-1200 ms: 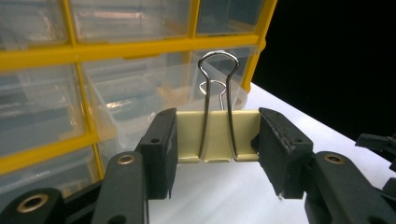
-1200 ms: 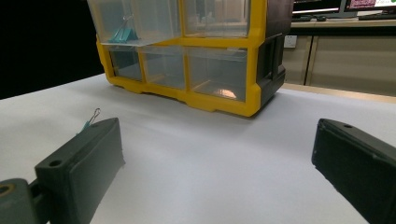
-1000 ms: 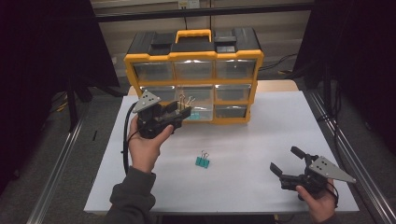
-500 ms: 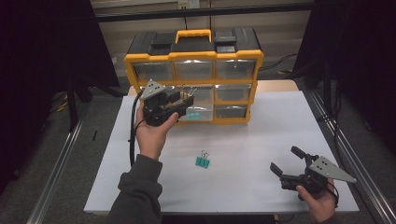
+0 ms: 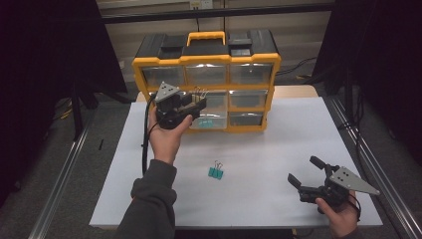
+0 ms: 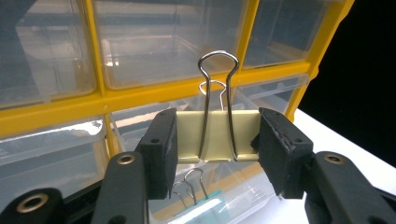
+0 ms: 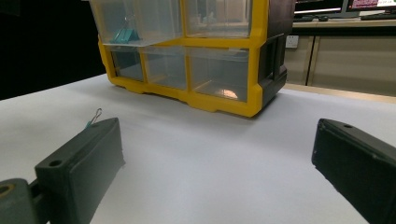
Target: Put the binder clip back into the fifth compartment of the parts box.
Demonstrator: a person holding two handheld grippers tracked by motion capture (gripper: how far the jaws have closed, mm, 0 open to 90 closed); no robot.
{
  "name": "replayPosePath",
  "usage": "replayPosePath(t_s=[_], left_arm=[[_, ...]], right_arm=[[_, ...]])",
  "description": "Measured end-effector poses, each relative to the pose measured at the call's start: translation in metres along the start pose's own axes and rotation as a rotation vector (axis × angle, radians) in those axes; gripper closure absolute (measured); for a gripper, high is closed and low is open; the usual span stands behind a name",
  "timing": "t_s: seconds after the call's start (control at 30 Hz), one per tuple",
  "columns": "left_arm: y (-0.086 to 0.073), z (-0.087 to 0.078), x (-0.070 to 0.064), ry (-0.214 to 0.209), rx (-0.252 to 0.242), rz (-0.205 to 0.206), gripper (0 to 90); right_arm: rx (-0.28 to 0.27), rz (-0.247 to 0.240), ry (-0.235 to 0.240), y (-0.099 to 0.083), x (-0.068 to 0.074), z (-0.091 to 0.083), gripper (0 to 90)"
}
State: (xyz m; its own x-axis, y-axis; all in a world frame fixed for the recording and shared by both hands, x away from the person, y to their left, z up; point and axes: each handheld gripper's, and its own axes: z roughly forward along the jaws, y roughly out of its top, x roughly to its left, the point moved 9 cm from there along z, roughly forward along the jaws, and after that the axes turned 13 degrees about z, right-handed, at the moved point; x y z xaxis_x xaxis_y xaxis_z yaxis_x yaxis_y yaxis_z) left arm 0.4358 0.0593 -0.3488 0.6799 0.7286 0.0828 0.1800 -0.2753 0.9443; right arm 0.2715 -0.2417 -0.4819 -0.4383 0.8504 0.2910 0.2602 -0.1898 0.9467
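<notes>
So the white table [image 5: 259, 199] has a yellow drawer cabinet [image 5: 206, 59] sitting at the back edge. The left tongs [image 5: 196, 102] are up right in front of its middle drawers, clamped on a pale yellow binder clip [image 6: 218, 135], wire handles pointing up. An open drawer [image 5: 211, 122] just below has teal clips in it. The right tongs [image 5: 304, 174] sit low near the front right corner, jaws wide apart, holding nothing. One teal binder clip [image 5: 216, 172] lies loose mid-table.
</notes>
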Motion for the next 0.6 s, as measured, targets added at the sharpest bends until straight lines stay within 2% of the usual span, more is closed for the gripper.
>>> replayPosePath(t_s=[0.2, 0.4, 0.5, 0.6], left_arm=[[-0.0036, 0.0051, 0.0043, 0.019, 0.013, 0.01, 50.0], [-0.006, 0.0098, 0.0032, 0.004, 0.006, 0.018, 49.5], [-0.0061, 0.0089, 0.0027, 0.01, 0.008, 0.023, 39.3], [-0.0061, 0.0061, 0.003, 0.012, 0.013, 0.028, 33.9]], right_arm=[[0.0, 0.0, 0.001, 0.0, 0.0001, 0.0, 1.6], [0.003, 0.002, 0.002, -0.0002, -0.0001, -0.0004, 1.6], [0.0, 0.001, 0.0, -0.0001, 0.0001, -0.0002, 1.6], [0.003, 0.002, 0.0, -0.0003, -0.0003, -0.0004, 1.7]])
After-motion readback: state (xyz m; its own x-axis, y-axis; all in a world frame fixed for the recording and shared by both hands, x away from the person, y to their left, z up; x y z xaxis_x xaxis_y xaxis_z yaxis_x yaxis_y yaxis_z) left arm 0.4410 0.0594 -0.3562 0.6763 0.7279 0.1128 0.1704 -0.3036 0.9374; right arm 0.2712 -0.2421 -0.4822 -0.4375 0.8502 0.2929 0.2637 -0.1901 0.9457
